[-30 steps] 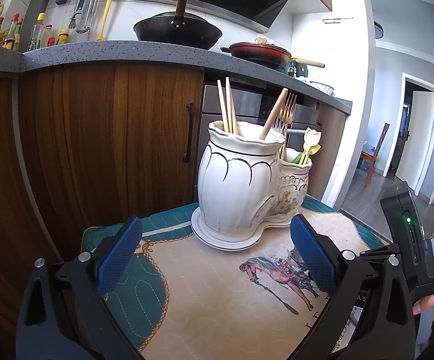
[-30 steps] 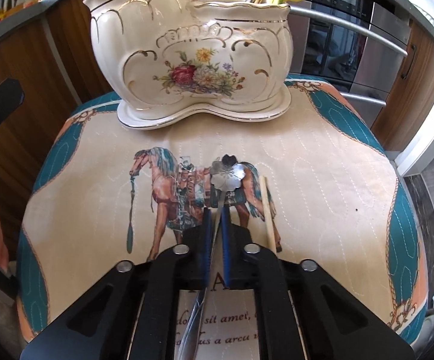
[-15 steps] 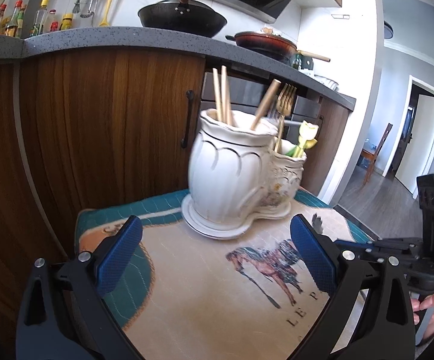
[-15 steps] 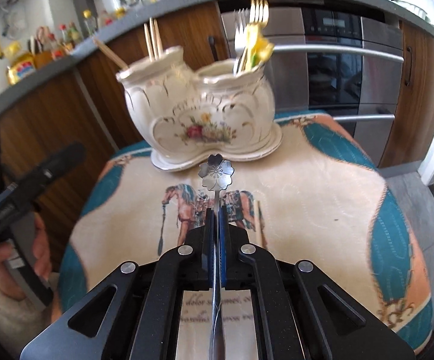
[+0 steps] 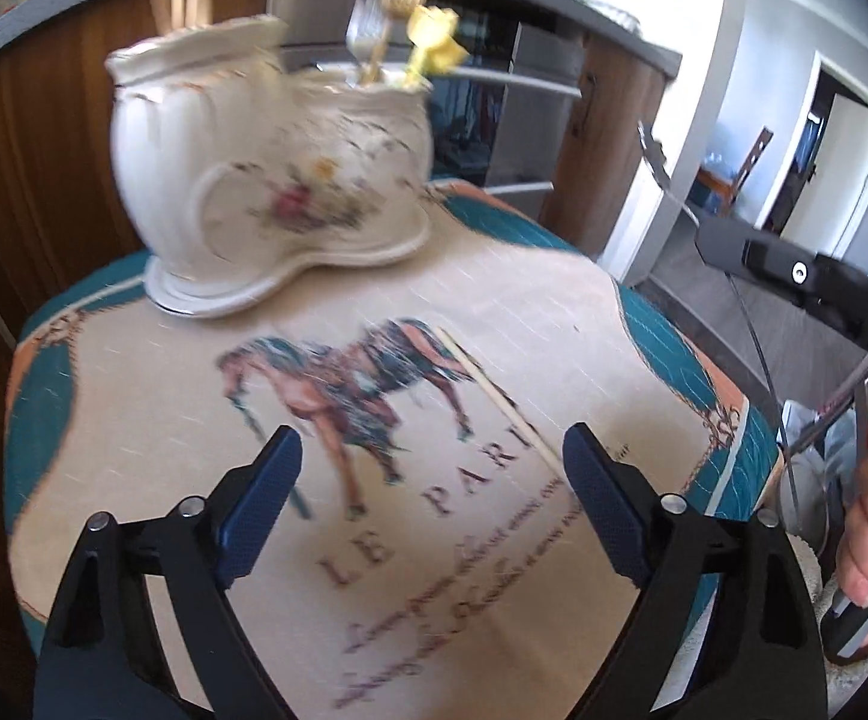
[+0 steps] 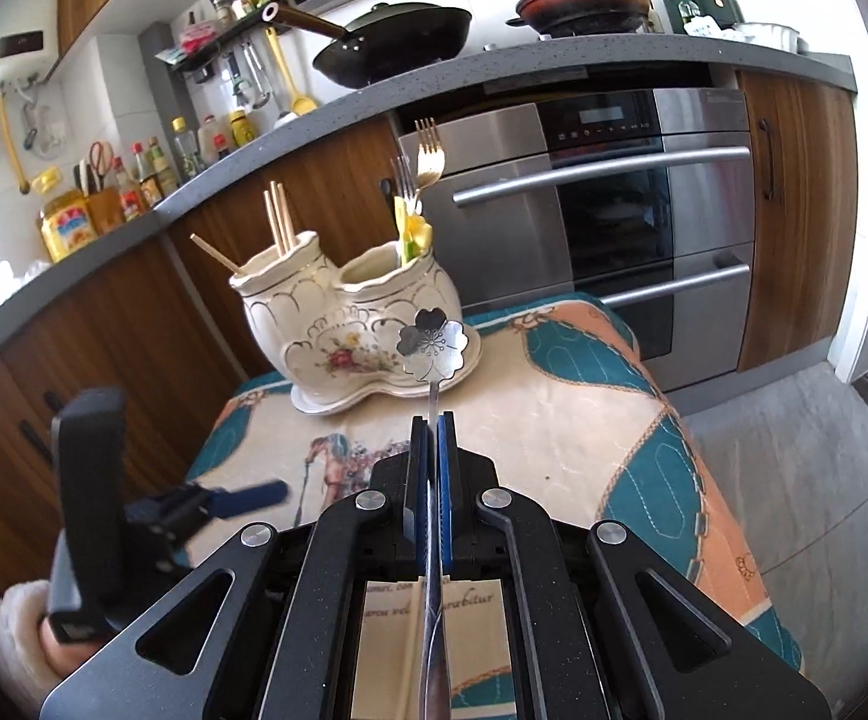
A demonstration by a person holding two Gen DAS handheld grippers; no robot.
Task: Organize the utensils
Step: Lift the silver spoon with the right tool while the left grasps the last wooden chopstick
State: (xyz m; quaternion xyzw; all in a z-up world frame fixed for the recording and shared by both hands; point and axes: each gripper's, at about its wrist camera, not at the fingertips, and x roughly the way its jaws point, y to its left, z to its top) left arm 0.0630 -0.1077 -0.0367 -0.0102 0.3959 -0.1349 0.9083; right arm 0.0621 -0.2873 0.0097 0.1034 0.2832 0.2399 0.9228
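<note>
Jaws of the right gripper [image 6: 432, 420] are clamped on a flower-bowled spoon [image 6: 432, 341], handle in line with them, bowl aimed at the ceramic utensil holder [image 6: 350, 324] near the worktop's far edge, while the left gripper [image 5: 434, 468], wide open and empty, hovers nearer a chopstick [image 5: 496, 399] lying mid-worktop.

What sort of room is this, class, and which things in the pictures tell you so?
Most likely a home kitchen. A black wok and a frying pan sit on a grey worktop, with a built-in oven underneath and bottles of condiments along the wall.
</note>
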